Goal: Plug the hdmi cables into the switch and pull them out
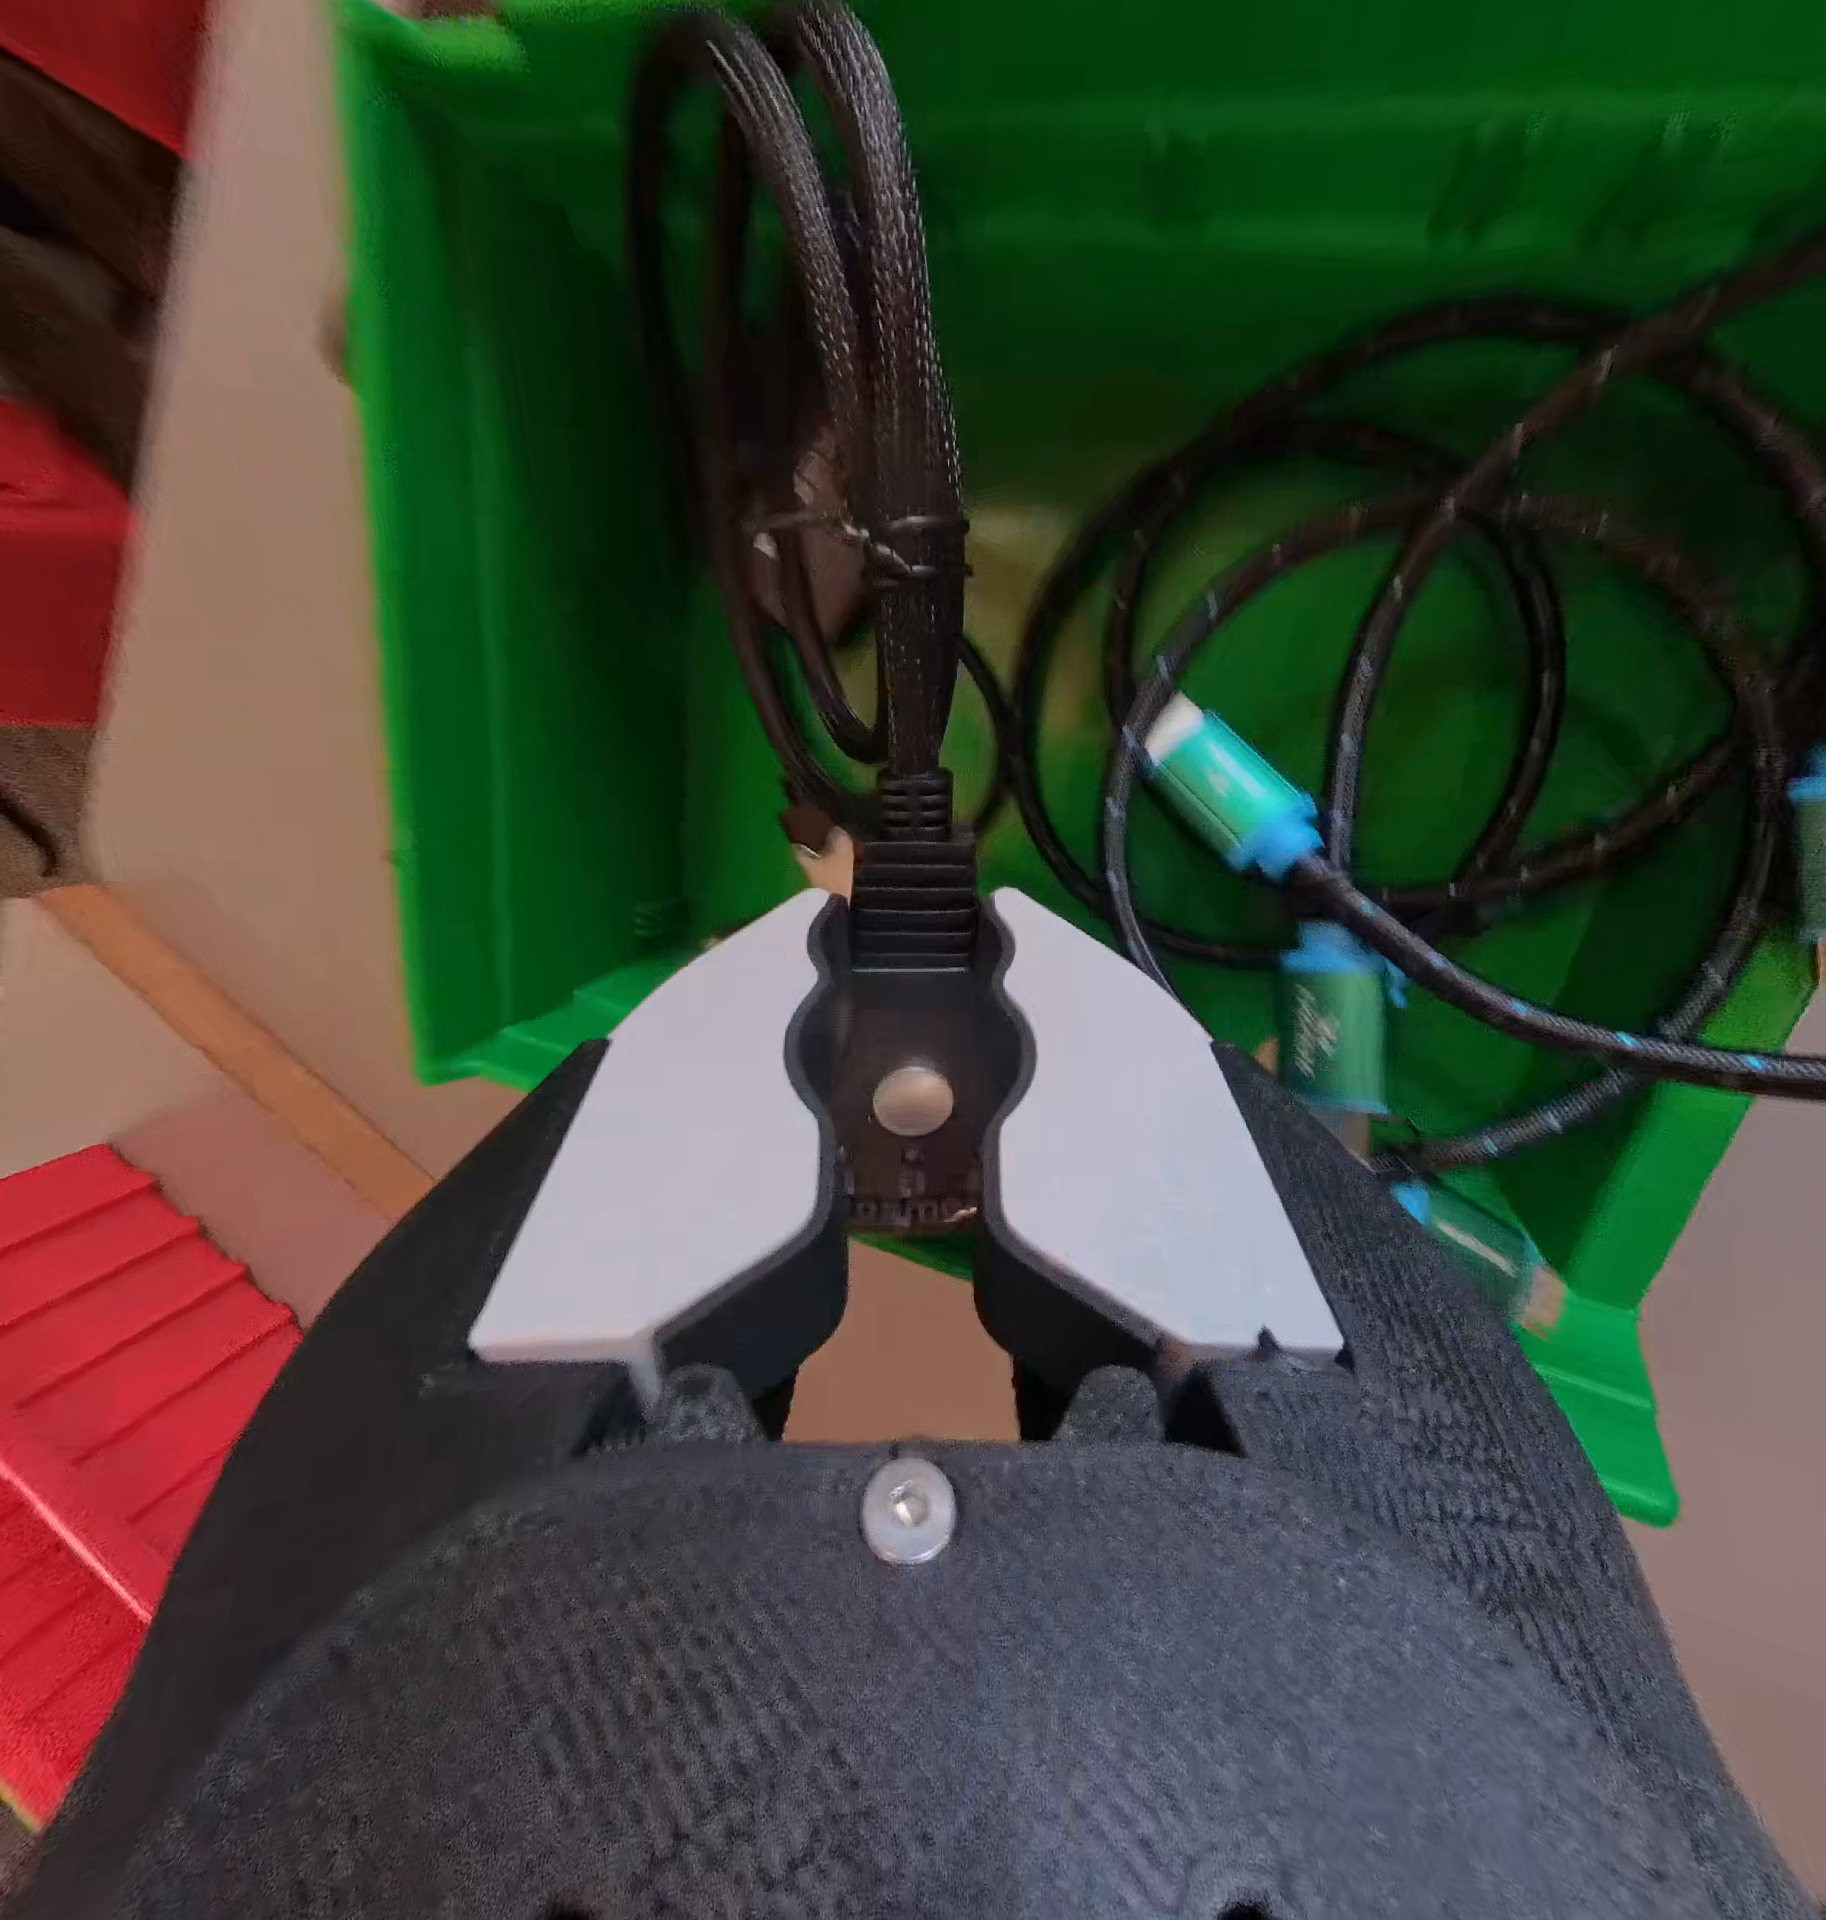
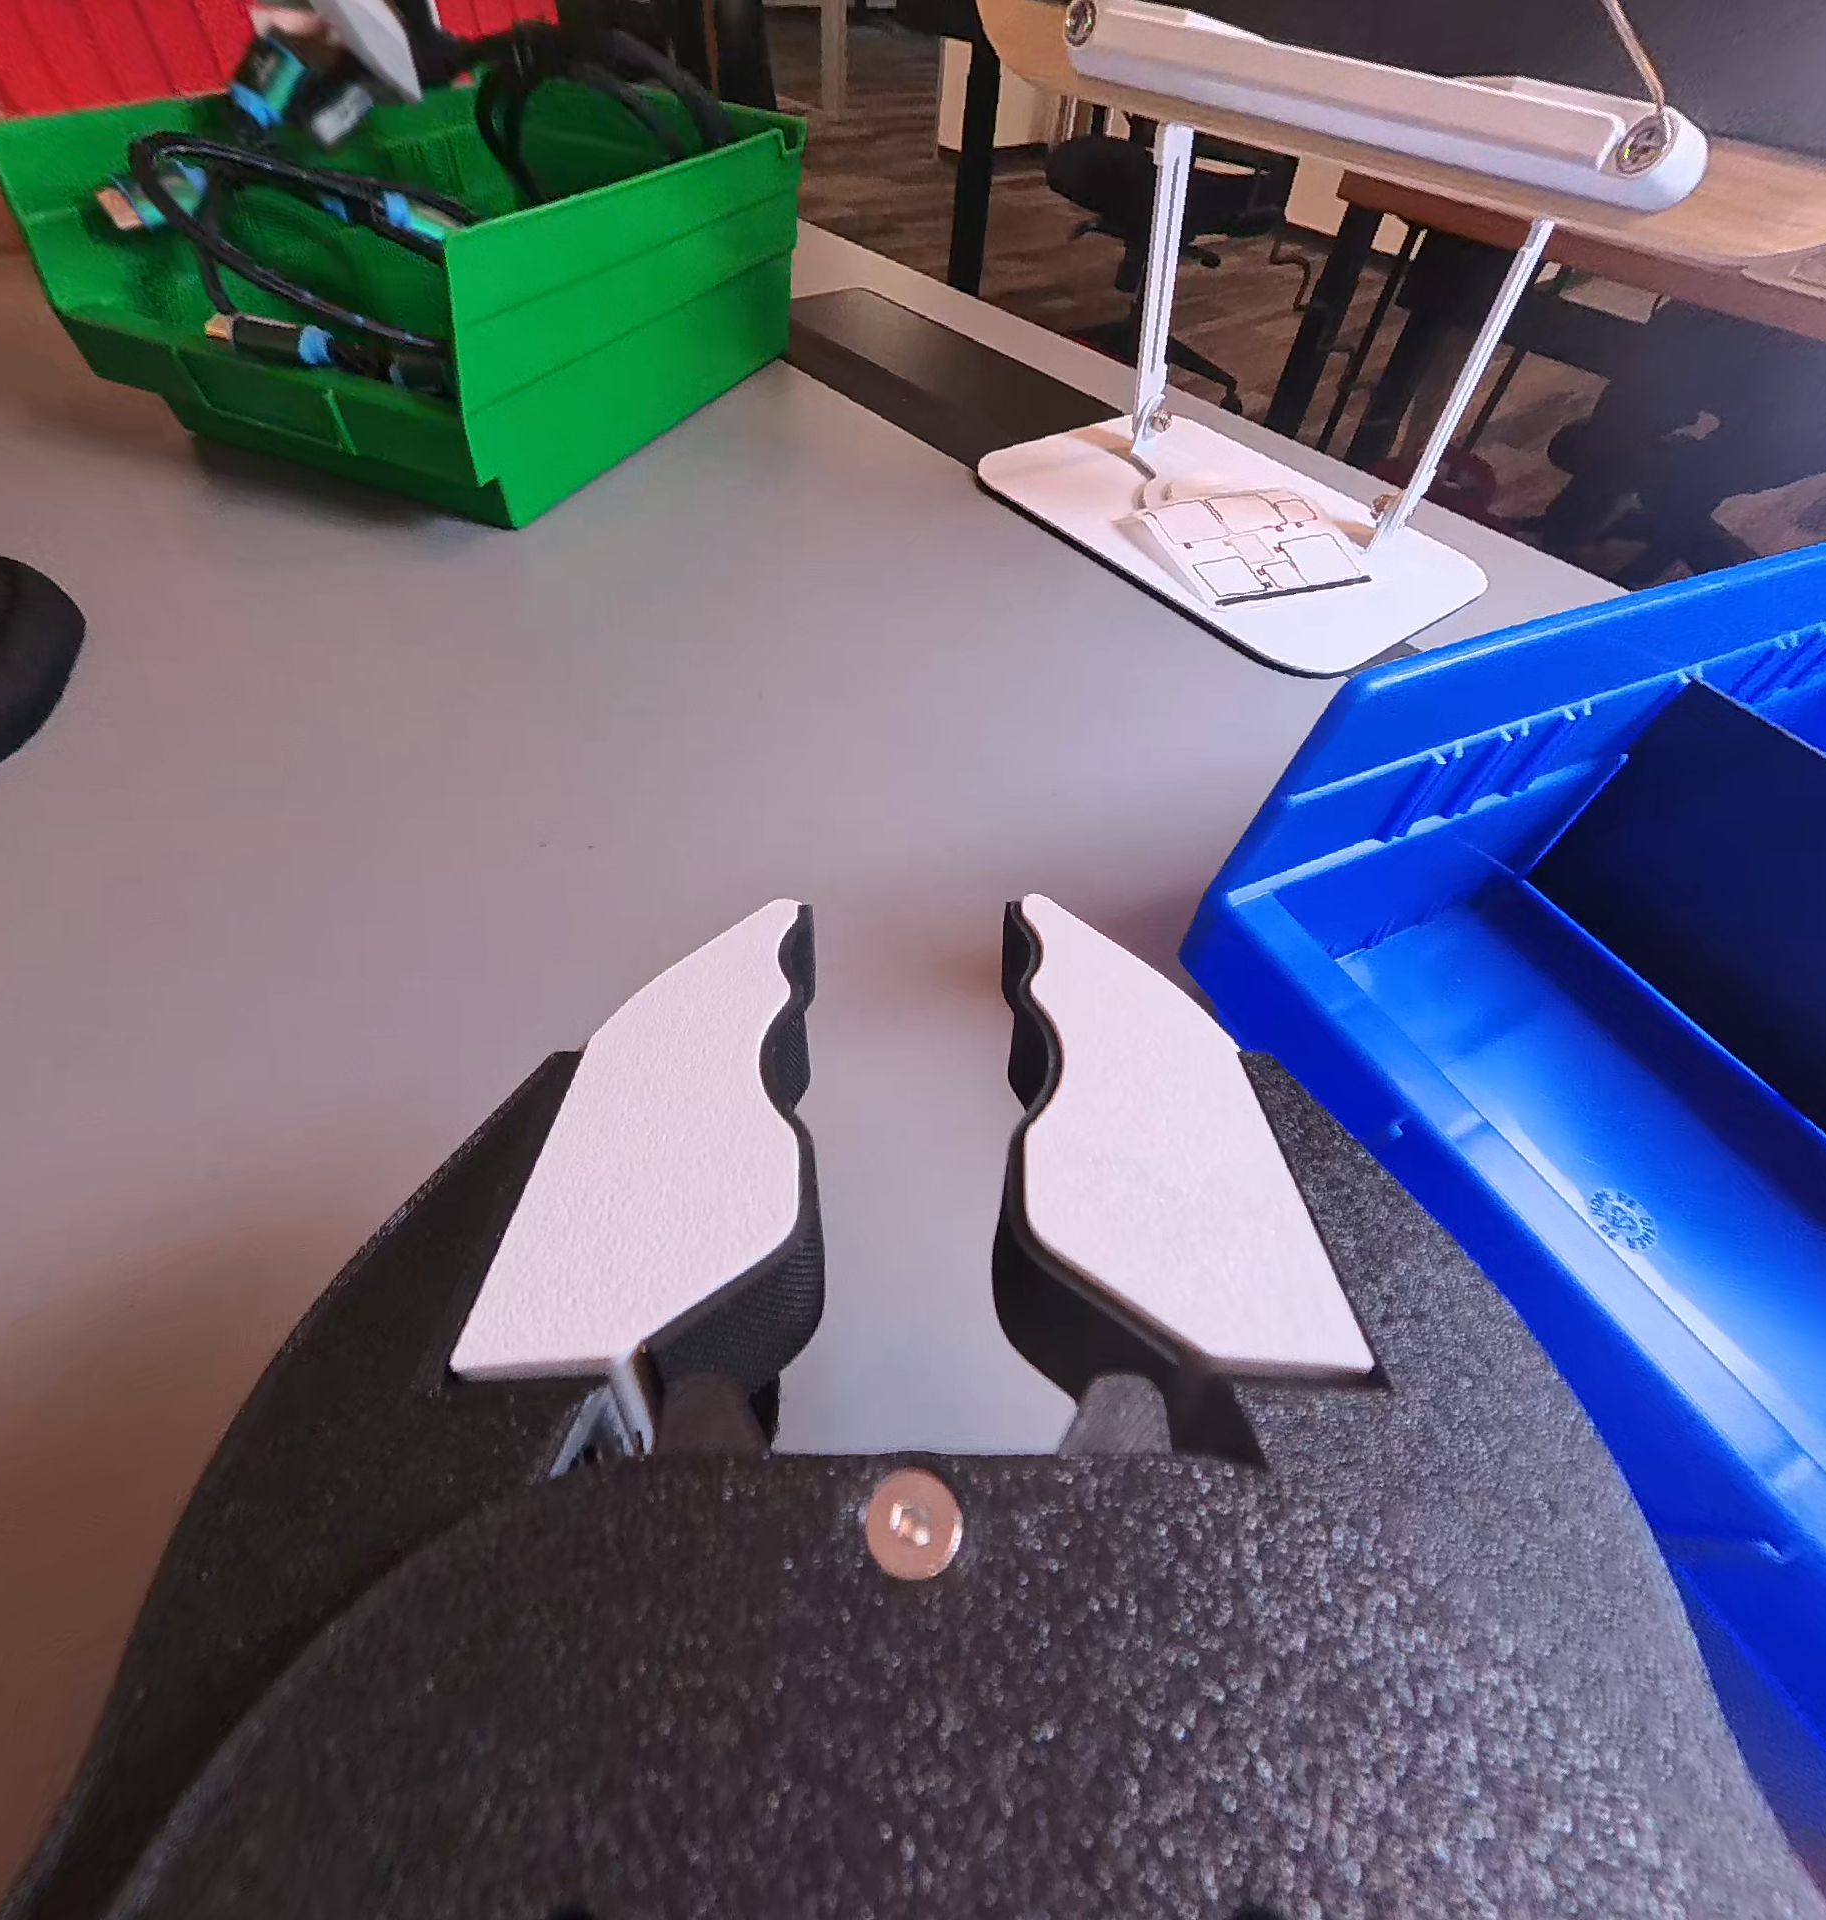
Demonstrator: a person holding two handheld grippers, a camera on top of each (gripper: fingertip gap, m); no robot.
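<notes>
Left gripper (image 1: 911,935) pinches black cable plug (image 1: 911,1049), braided cable (image 1: 888,416) hanging over green bin (image 1: 493,623) | teal-ended cables (image 1: 1231,800) lie in the bin, labels blurred, probably unreadable | right gripper (image 2: 909,966) spread, nothing between, above bare grey table (image 2: 576,748) beside blue bin (image 2: 1460,1091) at right edge | white stand (image 2: 1241,561) farther back.

Two grippers: left gripper (image 1: 911,914) clamped on one black plug (image 1: 911,1039), right gripper (image 2: 909,935) open. Three kinds of bin: one green bin (image 2: 618,301), one blue bin (image 2: 1511,1091), several red bins (image 1: 67,1382). One white stand (image 2: 1241,540), at least four teal-and-blue connectors (image 1: 1226,795).
</notes>
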